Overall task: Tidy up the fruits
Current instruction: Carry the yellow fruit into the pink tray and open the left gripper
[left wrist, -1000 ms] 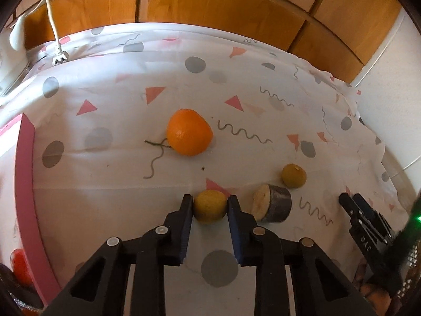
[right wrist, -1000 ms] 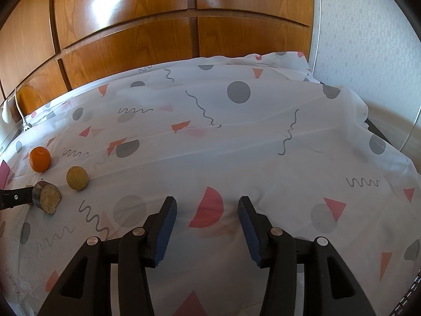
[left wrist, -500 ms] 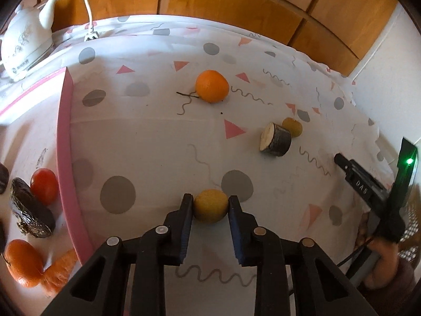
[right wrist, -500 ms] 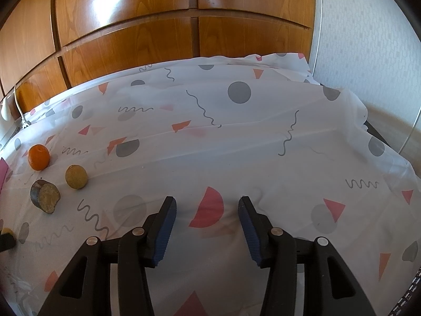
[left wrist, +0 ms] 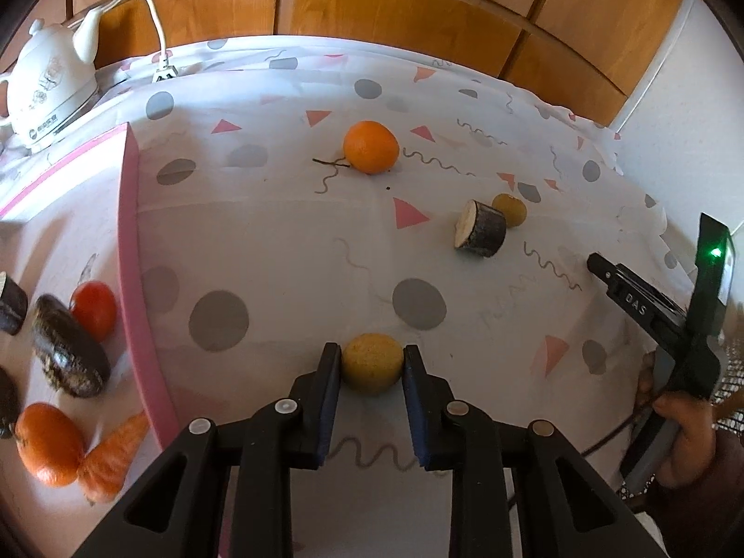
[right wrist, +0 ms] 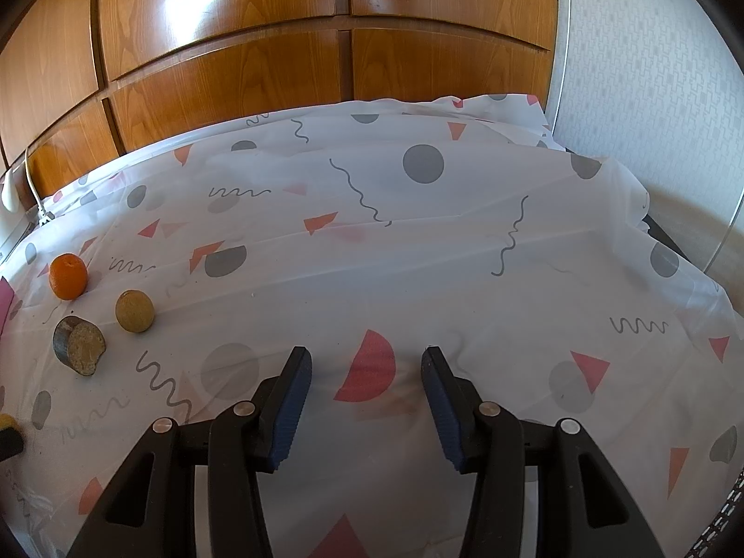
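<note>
Bench under a patterned white tablecloth (left wrist: 279, 242), pink tray (left wrist: 132, 251) at nine o'clock, white kettle (left wrist: 44, 88) at ten, orange (left wrist: 371, 146) toward twelve, log-like dark chunk (left wrist: 481, 229) touching a small yellow fruit (left wrist: 510, 208) at two.

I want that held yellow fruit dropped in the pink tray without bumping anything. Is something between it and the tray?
Only the tray's raised pink rim. The cloth between the yellow fruit, clamped in the left gripper, and the rim is bare.

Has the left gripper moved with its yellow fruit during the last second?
Yes. The left gripper, shut on the yellow fruit, has carried it away from the cut log piece toward the pink-edged tray.
</note>
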